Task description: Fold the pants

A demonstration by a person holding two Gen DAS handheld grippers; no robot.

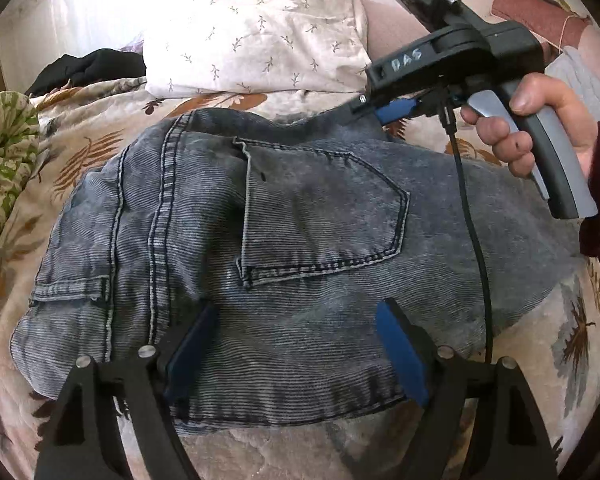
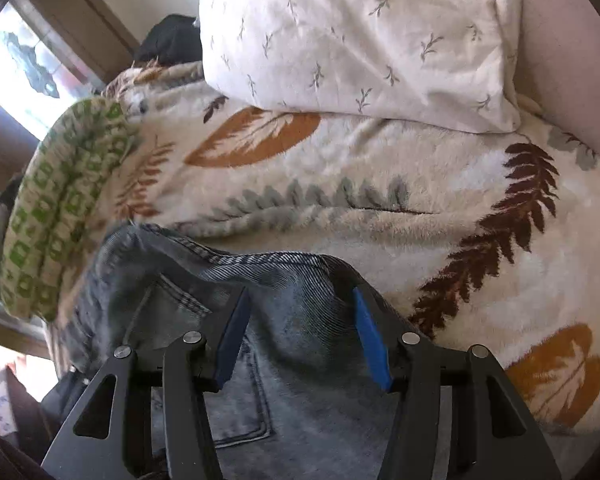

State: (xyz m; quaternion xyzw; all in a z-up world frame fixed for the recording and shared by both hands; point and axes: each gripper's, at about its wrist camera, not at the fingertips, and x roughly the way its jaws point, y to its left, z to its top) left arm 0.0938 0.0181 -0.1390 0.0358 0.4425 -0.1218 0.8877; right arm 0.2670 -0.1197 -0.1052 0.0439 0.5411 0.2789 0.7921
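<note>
Surface: bed, leaf-print blanket, one white pillow at the head.
Pants: one pair of grey jeans, lay folded mid-blanket, back pocket up.
Left tool: spread wide over the jeans' near edge, held nothing.
Right tool: spread wide above the jeans' far edge, contact unclear.
Right hand: on trigger grip.
Extras: one green-patterned cloth, one black garment.

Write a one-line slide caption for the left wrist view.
Open left tool hovers over folded grey-blue denim jeans on a leaf-print fleece blanket, right tool at their far edge.
</note>
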